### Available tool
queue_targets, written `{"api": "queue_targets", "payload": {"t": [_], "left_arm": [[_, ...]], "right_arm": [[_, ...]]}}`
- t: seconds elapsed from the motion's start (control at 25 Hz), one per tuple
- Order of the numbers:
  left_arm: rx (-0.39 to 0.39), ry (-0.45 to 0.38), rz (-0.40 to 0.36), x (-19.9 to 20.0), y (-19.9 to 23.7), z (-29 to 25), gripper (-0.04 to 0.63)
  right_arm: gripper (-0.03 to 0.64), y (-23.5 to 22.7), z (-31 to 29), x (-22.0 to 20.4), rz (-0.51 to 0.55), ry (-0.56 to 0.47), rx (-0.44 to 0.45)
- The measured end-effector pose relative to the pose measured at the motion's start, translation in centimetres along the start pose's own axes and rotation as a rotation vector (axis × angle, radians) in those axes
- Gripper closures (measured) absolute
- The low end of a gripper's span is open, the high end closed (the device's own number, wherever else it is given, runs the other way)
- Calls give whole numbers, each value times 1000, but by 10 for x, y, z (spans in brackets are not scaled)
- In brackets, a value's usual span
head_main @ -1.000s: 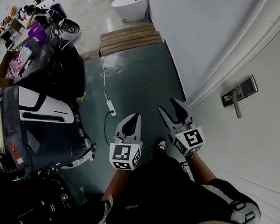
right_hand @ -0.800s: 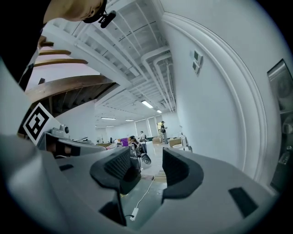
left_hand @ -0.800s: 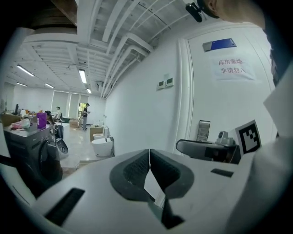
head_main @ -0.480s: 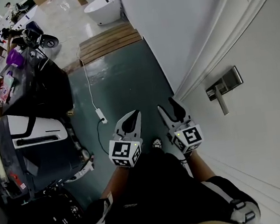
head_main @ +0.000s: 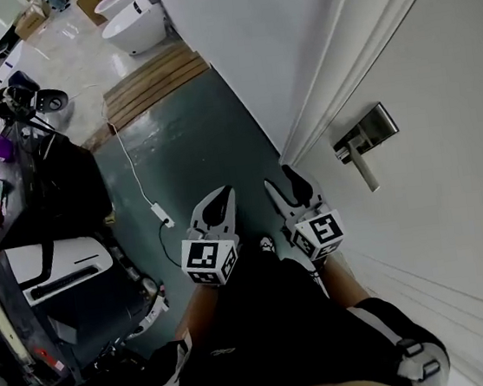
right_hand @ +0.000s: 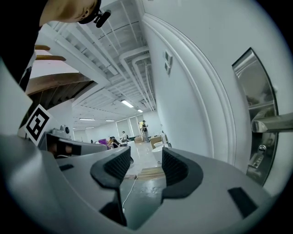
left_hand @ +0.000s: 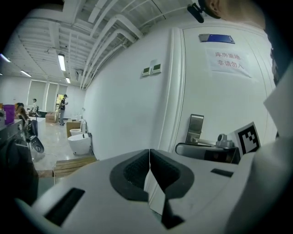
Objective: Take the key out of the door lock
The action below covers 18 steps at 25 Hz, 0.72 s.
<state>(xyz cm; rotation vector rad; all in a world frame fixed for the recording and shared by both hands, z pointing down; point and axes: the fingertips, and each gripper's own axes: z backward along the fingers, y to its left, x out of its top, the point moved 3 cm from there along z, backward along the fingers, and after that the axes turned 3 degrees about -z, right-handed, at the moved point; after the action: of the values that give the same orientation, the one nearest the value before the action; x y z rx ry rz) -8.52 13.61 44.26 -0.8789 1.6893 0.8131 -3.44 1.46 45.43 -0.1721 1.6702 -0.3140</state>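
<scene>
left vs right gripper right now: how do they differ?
Jaws: the left gripper is closed, pads together; the right gripper is open, with a clear gap.
Position: in the head view the right gripper is nearer the door handle; the left gripper sits on its far side, away from the door.
Shared: both are empty, and neither touches the door.

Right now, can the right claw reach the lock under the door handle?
Probably yes. The right claw is open and empty, and the lock sits ahead to its right with only open air between. The door handle juts out just above it, so approach from below.
</scene>
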Motion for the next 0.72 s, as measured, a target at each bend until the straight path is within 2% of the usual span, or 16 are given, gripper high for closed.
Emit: {"api": "queue_targets", "payload": {"t": [0.24, 0.48, 0.72], "left_arm": [[-179, 20, -27, 13, -1, -71, 571], [-403, 77, -58, 23, -13, -137, 571], [-583, 135, -98, 15, -40, -187, 571]], "right_arm": [[403, -38, -7, 7, 2, -1, -147], [402, -71, -7, 7, -71, -14, -352], [402, -110, 7, -4, -152, -43, -531]]}}
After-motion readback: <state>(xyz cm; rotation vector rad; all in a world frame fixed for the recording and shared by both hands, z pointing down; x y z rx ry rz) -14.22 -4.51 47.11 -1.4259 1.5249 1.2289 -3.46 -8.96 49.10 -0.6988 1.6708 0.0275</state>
